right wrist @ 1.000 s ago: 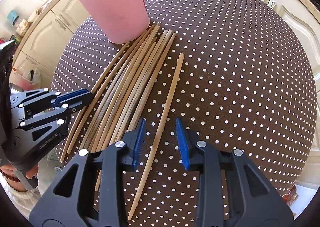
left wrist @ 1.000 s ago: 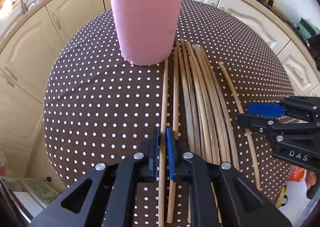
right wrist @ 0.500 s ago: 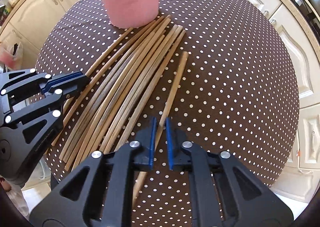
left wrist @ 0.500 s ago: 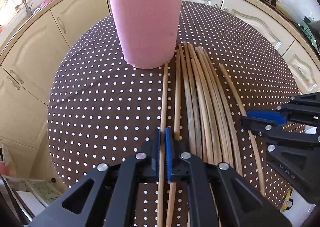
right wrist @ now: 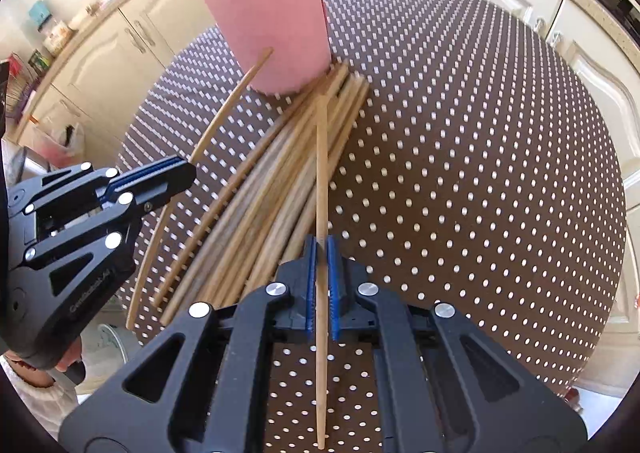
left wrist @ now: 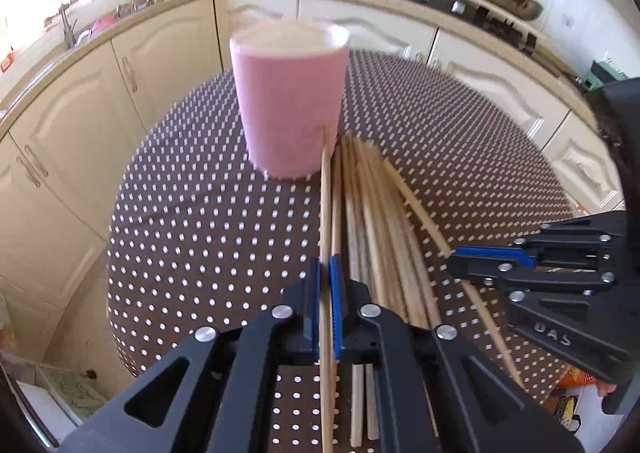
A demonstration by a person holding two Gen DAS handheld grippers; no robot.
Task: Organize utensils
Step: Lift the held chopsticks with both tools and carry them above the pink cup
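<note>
**Left-wrist and right-wrist views: one chopstick in each gripper**

Left wrist view shows the left gripper clamped on one long pale wooden chopstick, its far tip against the tall pink cylindrical holder. Right wrist view shows the right gripper closed on another wooden chopstick, apparently raised above the loose bundle of wooden chopsticks lying on the brown polka-dot tablecloth just beside the holder's base.
</note>
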